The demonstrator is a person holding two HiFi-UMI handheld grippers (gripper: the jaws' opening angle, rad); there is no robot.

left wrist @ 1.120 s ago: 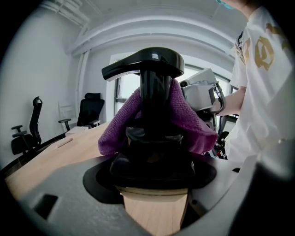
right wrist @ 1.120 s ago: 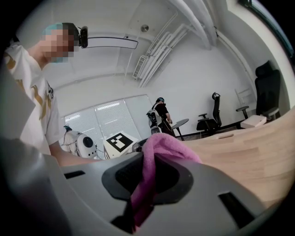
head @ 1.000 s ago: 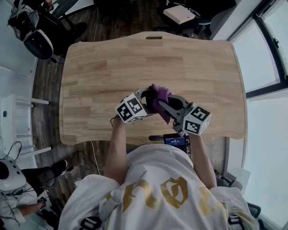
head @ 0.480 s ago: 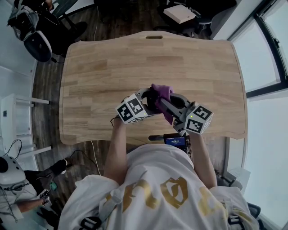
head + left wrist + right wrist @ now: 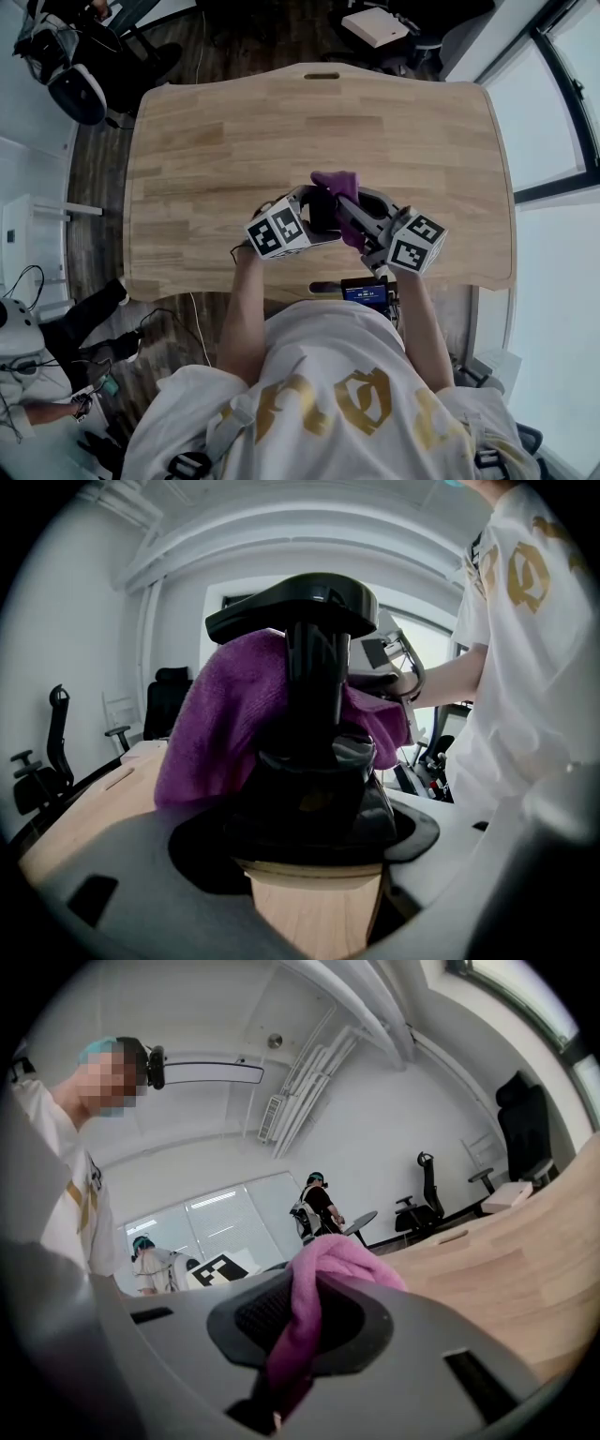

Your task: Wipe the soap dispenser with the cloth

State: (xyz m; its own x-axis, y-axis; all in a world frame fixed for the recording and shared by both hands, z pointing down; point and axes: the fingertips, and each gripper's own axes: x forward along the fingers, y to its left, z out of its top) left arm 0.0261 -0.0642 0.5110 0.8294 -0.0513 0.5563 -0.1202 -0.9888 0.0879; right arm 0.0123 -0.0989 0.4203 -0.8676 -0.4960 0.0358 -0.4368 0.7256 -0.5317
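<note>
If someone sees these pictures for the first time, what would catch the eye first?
The purple cloth stands out, draped against a black soap dispenser over the near middle of the wooden table. The left gripper is shut on the dispenser, and the right gripper pinches the cloth.

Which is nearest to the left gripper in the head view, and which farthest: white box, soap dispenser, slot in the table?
1. The soap dispenser, held in the left gripper.
2. The slot, in the far edge of the table.
3. The white box, beyond that edge.
</note>
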